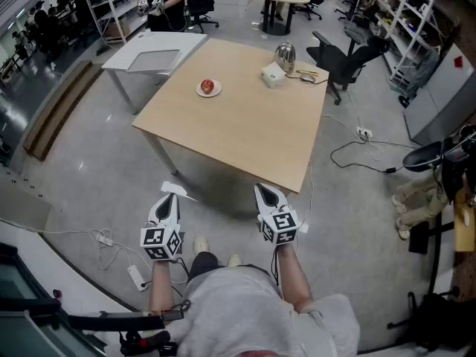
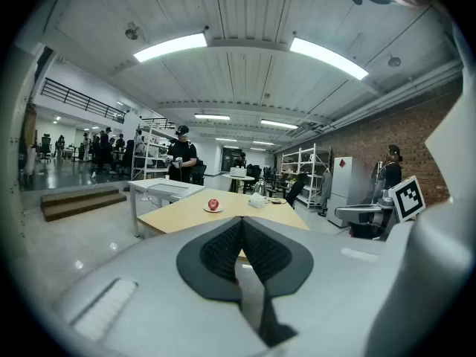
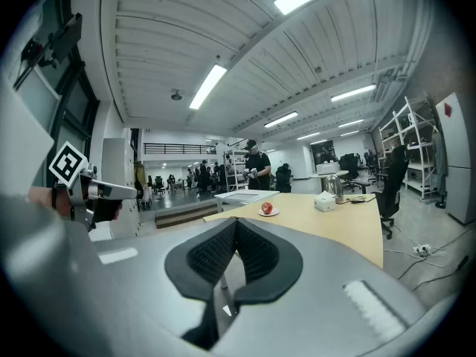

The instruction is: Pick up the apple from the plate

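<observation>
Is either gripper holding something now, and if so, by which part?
Nothing is held. The left gripper and the right gripper are both shut and empty; the apple sits on its plate on the table, apart from both.

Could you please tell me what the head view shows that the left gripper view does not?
Only the head view: the person's pale shoes and the white power strip on the floor. Only the left gripper view: long ceiling light strips and a red brick wall. Both: the shut left gripper and the red apple on its small white plate on the light wooden table.
</observation>
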A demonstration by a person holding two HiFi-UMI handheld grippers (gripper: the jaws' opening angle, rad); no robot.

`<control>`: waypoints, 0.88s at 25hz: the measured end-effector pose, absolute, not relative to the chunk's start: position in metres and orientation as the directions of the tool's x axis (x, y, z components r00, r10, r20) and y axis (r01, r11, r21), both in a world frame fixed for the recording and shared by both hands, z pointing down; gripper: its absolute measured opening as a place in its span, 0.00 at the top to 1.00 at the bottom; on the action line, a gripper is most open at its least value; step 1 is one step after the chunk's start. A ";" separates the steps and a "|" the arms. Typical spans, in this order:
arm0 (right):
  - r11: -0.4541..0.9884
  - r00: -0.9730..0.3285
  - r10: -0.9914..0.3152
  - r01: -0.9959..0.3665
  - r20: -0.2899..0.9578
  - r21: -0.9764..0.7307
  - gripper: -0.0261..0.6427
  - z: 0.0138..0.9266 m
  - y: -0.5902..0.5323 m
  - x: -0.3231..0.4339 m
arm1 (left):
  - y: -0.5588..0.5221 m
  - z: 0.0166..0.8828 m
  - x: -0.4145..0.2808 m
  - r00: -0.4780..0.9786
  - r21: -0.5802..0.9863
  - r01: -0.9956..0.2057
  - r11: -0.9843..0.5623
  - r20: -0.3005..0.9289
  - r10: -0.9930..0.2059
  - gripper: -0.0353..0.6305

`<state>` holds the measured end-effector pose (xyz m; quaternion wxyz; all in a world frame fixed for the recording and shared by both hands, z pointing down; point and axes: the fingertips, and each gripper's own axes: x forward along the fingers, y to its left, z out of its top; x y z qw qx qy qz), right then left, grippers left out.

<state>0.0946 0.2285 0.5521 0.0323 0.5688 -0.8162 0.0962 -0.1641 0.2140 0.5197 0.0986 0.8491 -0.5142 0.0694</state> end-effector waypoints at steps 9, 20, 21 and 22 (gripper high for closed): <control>0.347 -0.367 -0.919 -0.926 0.144 -0.146 0.95 0.552 0.223 0.093 | 0.207 0.519 -0.157 0.469 0.091 -0.883 -0.461 0.220 -0.855 0.92; 0.366 -0.389 -0.906 -0.918 0.167 -0.156 0.95 0.565 0.169 0.079 | 0.158 0.530 -0.165 0.460 0.091 -0.887 -0.452 0.248 -0.853 0.92; 0.364 -0.388 -0.906 -0.918 0.167 -0.158 0.95 0.565 0.161 0.076 | 0.150 0.531 -0.166 0.463 0.091 -0.886 -0.455 0.249 -0.851 0.92; 0.363 -0.388 -0.906 -0.918 0.169 -0.159 0.95 0.566 0.153 0.074 | 0.142 0.532 -0.167 0.465 0.092 -0.885 -0.457 0.251 -0.849 0.92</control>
